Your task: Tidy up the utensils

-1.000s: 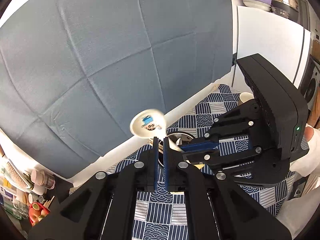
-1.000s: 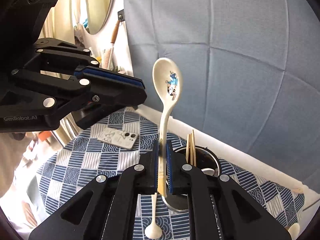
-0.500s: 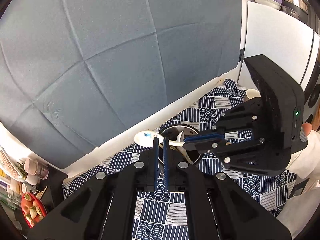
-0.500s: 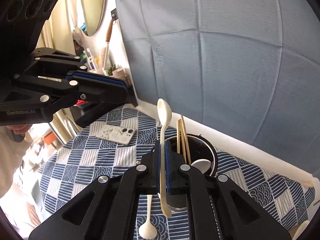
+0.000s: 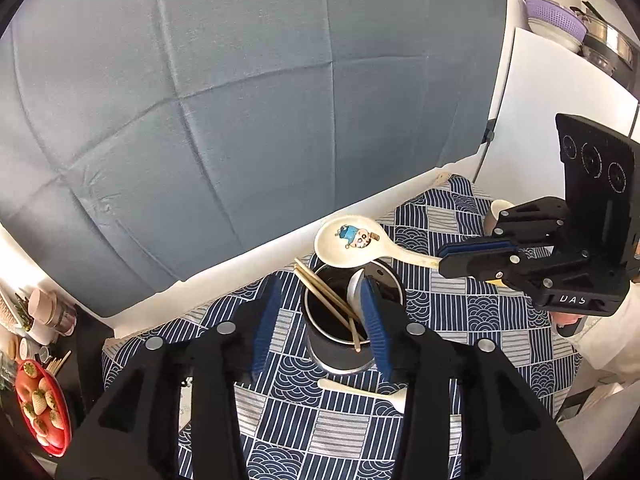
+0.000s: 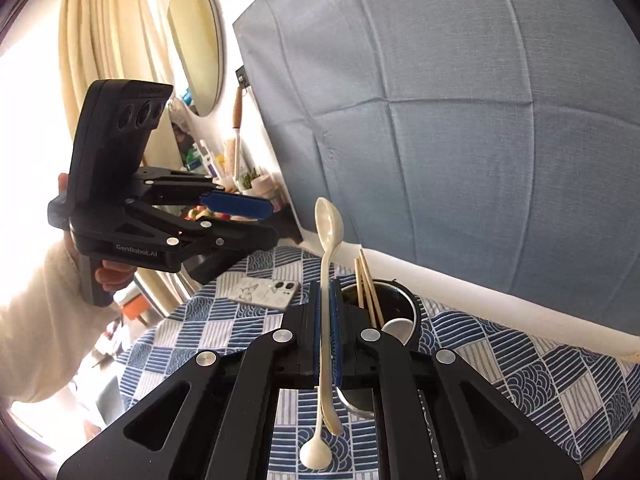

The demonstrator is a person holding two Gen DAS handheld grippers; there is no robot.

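Observation:
My right gripper (image 6: 328, 312) is shut on the handle of a cream spoon (image 6: 329, 232) with a cartoon print, holding its bowl (image 5: 348, 242) just above the rim of a dark metal utensil cup (image 5: 340, 336). The cup holds wooden chopsticks (image 5: 326, 300) and a white spoon (image 6: 396, 326). My left gripper (image 5: 320, 320) is open and empty, its blue pads either side of the cup. The right gripper also shows in the left wrist view (image 5: 476, 258), and the left gripper in the right wrist view (image 6: 236, 206). Another white spoon (image 5: 364, 390) lies on the cloth in front of the cup.
A blue patterned tablecloth (image 5: 460, 320) covers the table. A phone (image 6: 266, 290) lies on it at the left. A grey backdrop (image 5: 240, 100) stands behind. A cup (image 5: 494, 214) sits at the far right; a red plate of food (image 5: 38, 412) lies off the table's left.
My left gripper has opened and drawn back, now framing the cup. My right gripper has brought the printed spoon lower, over the cup's rim.

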